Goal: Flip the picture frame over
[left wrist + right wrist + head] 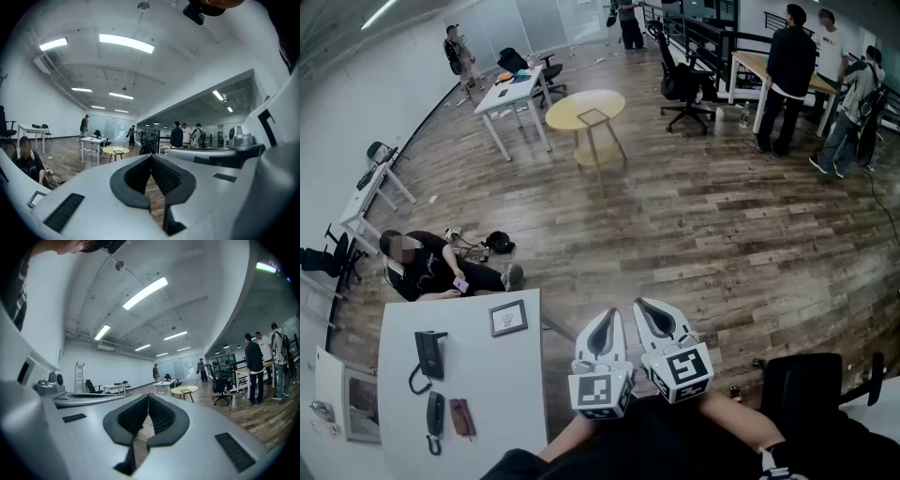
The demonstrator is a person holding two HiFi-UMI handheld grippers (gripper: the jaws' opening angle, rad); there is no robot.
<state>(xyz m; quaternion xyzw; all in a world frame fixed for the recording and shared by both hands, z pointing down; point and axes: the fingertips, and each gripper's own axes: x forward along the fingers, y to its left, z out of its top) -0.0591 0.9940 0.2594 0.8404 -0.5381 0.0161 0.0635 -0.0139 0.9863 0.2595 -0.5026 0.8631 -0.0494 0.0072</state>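
A small dark picture frame lies flat on the near white table, at its far right corner. Both grippers hover level over the wooden floor, to the right of that table and apart from the frame. My left gripper is shut with nothing between its pads, and its own view shows the tips meeting. Right beside it, my right gripper is shut and empty too, its jaws closed in its own view. In the left gripper view the frame peeks in at the lower left.
A desk phone, a handset and a brown case share the table. A person sits on the floor beyond it. A round yellow table carries another frame. A black chair stands at the lower right; people stand far back.
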